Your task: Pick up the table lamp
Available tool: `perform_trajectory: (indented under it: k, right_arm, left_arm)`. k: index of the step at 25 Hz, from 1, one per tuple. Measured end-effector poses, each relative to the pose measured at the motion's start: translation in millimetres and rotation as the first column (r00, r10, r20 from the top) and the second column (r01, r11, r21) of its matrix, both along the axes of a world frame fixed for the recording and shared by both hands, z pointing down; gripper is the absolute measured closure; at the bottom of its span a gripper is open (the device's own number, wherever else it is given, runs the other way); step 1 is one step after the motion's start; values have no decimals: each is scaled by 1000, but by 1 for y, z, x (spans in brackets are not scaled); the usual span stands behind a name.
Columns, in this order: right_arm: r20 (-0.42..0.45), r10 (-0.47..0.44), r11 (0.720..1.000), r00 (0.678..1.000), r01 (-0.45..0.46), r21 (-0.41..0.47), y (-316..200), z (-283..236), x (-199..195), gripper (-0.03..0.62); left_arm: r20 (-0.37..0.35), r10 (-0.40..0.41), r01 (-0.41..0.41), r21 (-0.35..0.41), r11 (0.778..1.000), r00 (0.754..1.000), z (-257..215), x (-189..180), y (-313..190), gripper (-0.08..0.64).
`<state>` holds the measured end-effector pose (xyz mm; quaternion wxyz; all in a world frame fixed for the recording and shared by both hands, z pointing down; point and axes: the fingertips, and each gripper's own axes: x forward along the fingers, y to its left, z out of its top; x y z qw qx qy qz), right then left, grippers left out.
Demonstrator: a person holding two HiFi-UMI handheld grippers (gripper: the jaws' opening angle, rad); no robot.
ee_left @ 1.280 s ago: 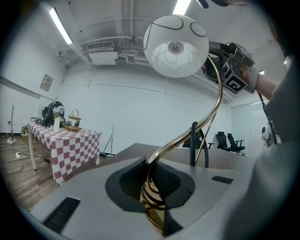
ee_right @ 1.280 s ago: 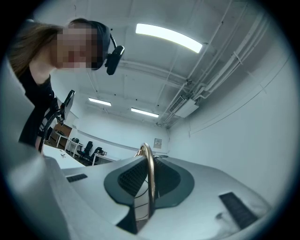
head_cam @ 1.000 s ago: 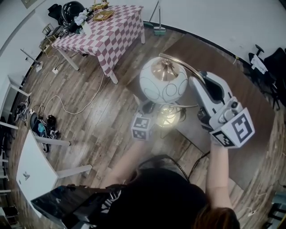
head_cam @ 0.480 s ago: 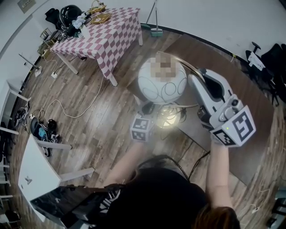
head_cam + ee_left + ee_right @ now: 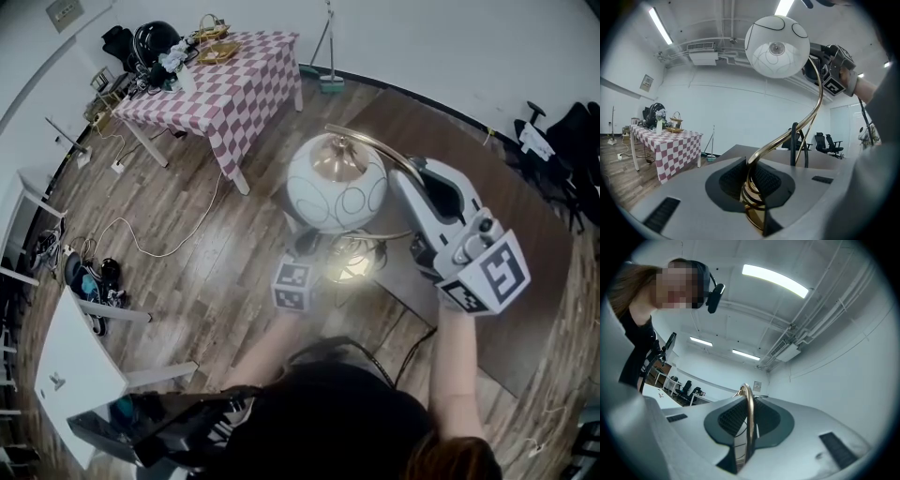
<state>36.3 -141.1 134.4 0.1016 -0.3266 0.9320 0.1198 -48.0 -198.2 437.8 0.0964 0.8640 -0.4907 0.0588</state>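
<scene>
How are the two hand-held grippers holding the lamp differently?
The left hand-held gripper clamps low, where the gold stem coils near its foot. The right hand-held gripper clamps high on the stem's arch, beside the white globe. In the head view the left one sits mostly hidden under the globe, while the right one shows fully. Both are shut on the same gold stem.

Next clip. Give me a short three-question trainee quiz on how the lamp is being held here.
1. What colour is the globe shade of the table lamp?
2. True or false: the left gripper is open and clear of the lamp.
3. The right gripper is clamped on: A the shade, B the gold stem, C nothing.

Key: 1 white; 2 false, it is shut on the stem low down; 3 B.
</scene>
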Motion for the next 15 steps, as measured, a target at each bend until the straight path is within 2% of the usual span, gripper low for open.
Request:
perform_trajectory:
  k: [15]
  right_arm:
    - [-2,5,1000,1000,-5,19,1,-9,-5,552]
  left_arm:
    - [-14,-15,15,9,1000,1000,-8,-2,-3,528]
